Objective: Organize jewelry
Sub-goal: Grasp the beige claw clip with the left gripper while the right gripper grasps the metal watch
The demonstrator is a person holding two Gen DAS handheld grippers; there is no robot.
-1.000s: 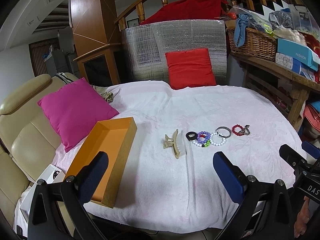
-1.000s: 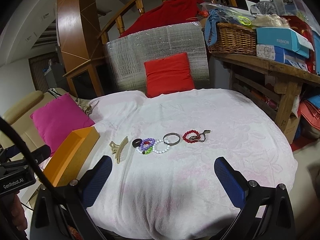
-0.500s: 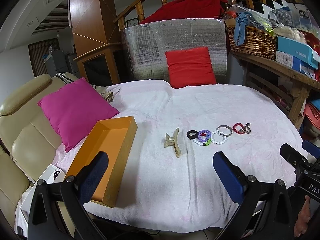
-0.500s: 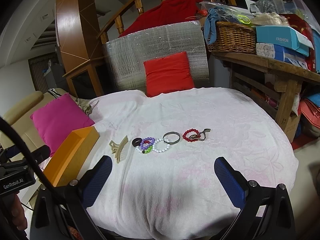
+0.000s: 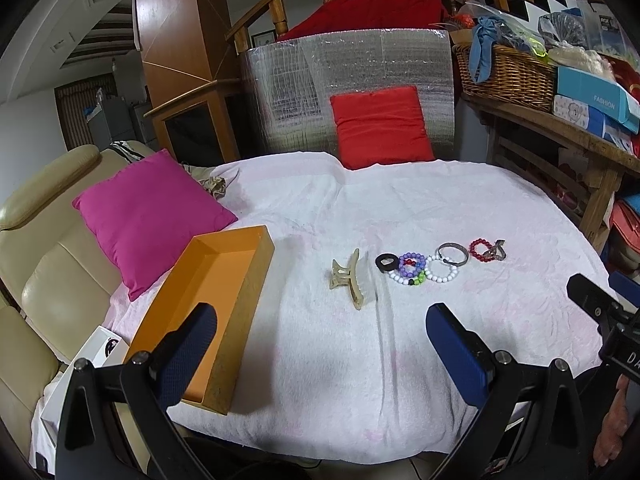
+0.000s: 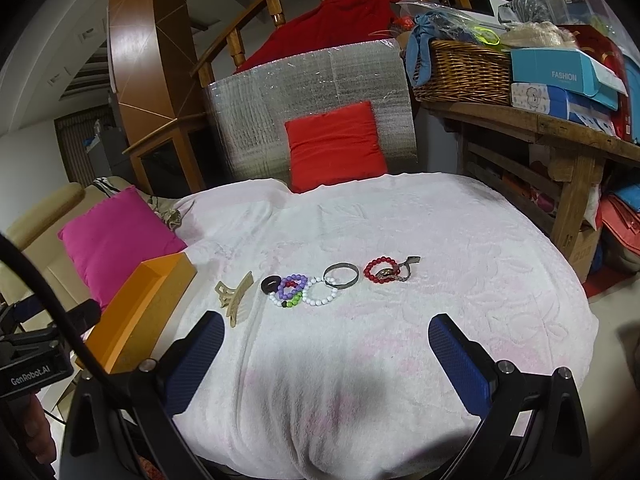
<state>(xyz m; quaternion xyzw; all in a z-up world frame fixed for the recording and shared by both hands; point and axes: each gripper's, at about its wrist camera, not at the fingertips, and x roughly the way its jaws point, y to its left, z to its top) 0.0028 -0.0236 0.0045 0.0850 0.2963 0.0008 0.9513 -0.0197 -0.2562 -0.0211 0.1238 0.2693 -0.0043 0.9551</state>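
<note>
Blue box (image 6: pixel 560 74) reads "FASHION"; left gripper (image 5: pixel 320 344) and right gripper (image 6: pixel 326 354) fingers apart, empty.

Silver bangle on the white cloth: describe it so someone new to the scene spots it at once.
On the white towel-covered table, find the row of jewelry right of the open orange box. The plain silver metal bangle sits between the white bead bracelet and the red bead bracelet. It is the only smooth, beadless band there.
</note>
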